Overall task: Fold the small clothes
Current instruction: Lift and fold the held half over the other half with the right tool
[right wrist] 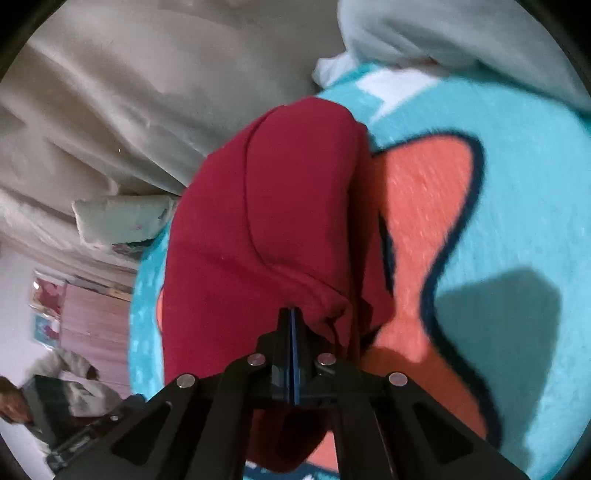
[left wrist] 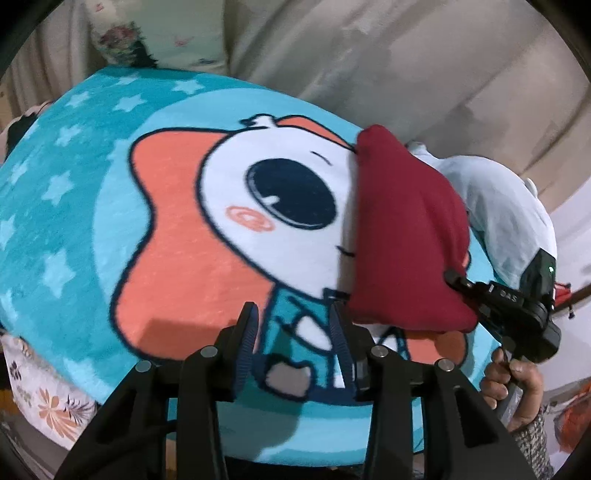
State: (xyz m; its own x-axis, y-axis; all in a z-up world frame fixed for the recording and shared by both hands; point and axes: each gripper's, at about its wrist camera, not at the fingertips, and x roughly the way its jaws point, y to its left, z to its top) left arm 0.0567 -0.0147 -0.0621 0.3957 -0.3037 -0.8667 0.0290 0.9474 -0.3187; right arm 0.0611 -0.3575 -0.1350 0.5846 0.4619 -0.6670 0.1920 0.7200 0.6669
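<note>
A dark red small garment [left wrist: 402, 236] lies folded on the right part of a turquoise cartoon blanket [left wrist: 74, 229]. My right gripper [left wrist: 456, 278] is shut on the garment's near edge; in the right wrist view the fingers [right wrist: 291, 317] are pressed together on the red cloth [right wrist: 266, 221], which is lifted a little. My left gripper [left wrist: 293, 314] is open and empty, hovering over the blanket just left of the garment's near corner.
A pale blue-white garment [left wrist: 502, 210] lies on the blanket's right edge behind the red one. Beige curtain [left wrist: 369, 55] hangs behind. A floral pillow [left wrist: 155, 33] sits at the far end. Floral bedsheet [left wrist: 48, 398] shows at lower left. A person [right wrist: 44, 398] sits off the bed.
</note>
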